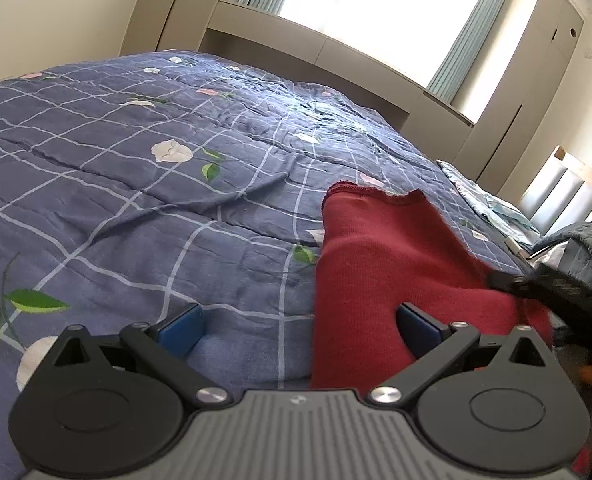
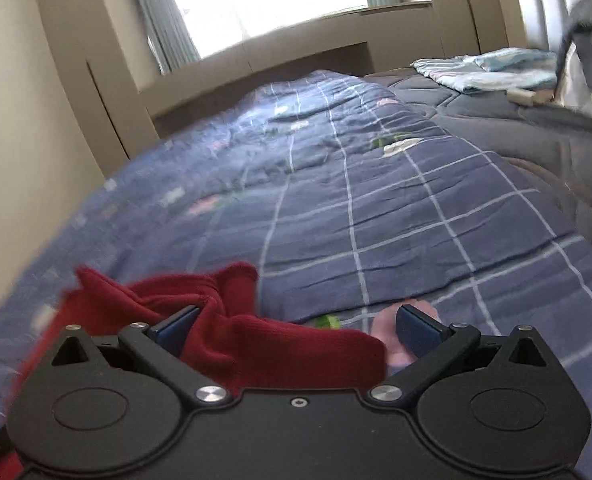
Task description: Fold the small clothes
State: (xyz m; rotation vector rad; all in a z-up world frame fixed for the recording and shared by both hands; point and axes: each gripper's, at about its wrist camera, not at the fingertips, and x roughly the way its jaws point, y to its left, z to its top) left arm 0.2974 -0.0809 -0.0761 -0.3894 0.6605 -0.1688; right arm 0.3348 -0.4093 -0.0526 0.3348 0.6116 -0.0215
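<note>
A dark red knit garment point(image 1: 384, 264) lies on the blue checked floral bedspread point(image 1: 136, 168). In the left wrist view my left gripper point(image 1: 300, 330) is open just above the bed, its right finger over the red cloth and its left finger over bare bedspread. The right gripper point(image 1: 552, 292) shows at the right edge beside the garment. In the right wrist view my right gripper point(image 2: 296, 330) is open, and the bunched red garment point(image 2: 232, 320) lies between its fingers, against the left one. The view is blurred.
Folded light blue cloth point(image 2: 492, 68) and a small box lie at the far right of the bed. A grey quilted item point(image 1: 584, 256) sits at the right. A beige window bench point(image 1: 316, 52) and wardrobes stand beyond the bed.
</note>
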